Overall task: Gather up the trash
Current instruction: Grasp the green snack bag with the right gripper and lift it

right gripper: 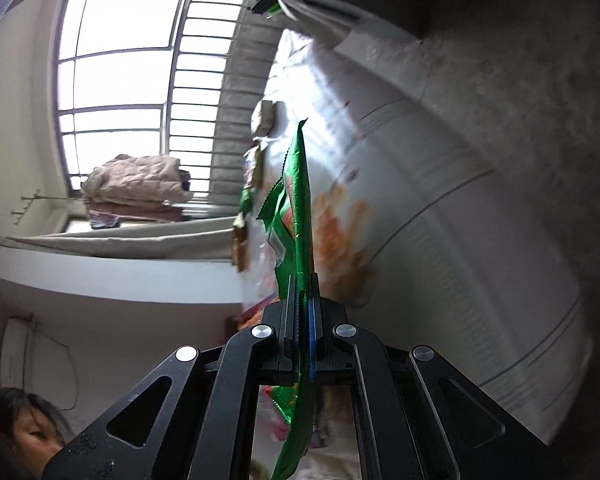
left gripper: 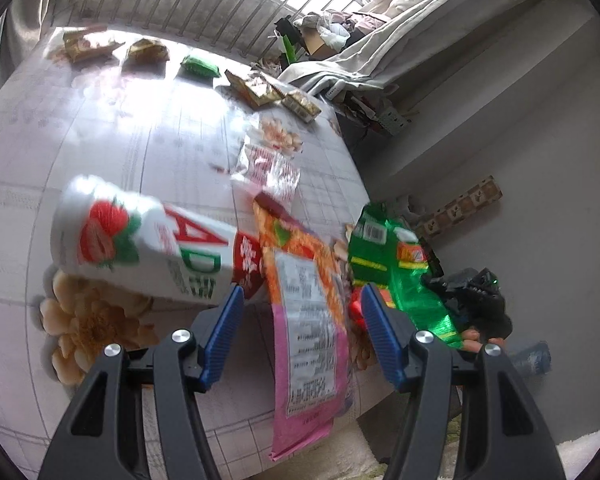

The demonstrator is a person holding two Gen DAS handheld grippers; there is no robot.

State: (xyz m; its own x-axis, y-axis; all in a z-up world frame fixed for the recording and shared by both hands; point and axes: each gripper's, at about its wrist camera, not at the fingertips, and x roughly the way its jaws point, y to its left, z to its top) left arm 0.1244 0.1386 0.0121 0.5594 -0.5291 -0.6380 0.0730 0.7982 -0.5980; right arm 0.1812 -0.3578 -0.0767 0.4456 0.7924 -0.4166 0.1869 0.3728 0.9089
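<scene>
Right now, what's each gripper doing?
Left gripper: open, holding nothing; pink wrapper between its fingers.
Right gripper: shut on green wrapper.

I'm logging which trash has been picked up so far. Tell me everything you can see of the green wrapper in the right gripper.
The green wrapper is a shiny, crinkled foil-like snack bag with orange and white print and a zigzag-cut end. The right gripper is shut on it, pinching it edge-on, so it stands out beyond the fingertips and trails back under the gripper. From the left wrist view it hangs at the edge of the table, showing a white barcode label.
</scene>
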